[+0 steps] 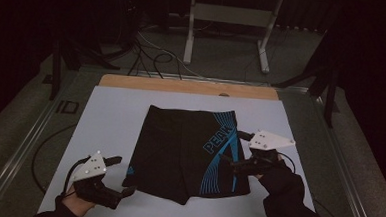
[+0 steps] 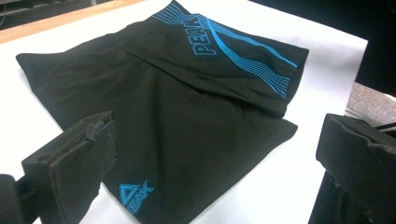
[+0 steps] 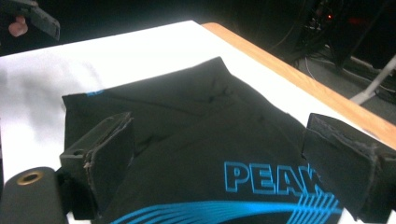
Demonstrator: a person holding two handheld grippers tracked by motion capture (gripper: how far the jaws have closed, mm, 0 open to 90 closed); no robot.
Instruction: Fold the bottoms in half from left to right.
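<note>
Shorts (image 1: 184, 150) lying flat on surface (image 1: 110, 114) | your right gripper (image 1: 235, 167) straddling their side edge, jaws wide | left gripper (image 1: 122, 176) hovering wide beside hem corner

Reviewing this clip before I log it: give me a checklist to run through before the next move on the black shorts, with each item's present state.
1. Left gripper open: ok, its jaws stand wide apart in the left gripper view.
2. Right gripper open: ok, jaws apart on either side of the printed lettering in the right gripper view.
3. Shorts lying flat on the white mat: ok, spread out, with one fold line across them.
4. Shorts fully on the mat: ok, no edge hangs over.
5. Left gripper at the hem corner with the small logo: ok, close beside it, not touching.
6. Right gripper's jaws touching the fabric: cannot tell.
</note>
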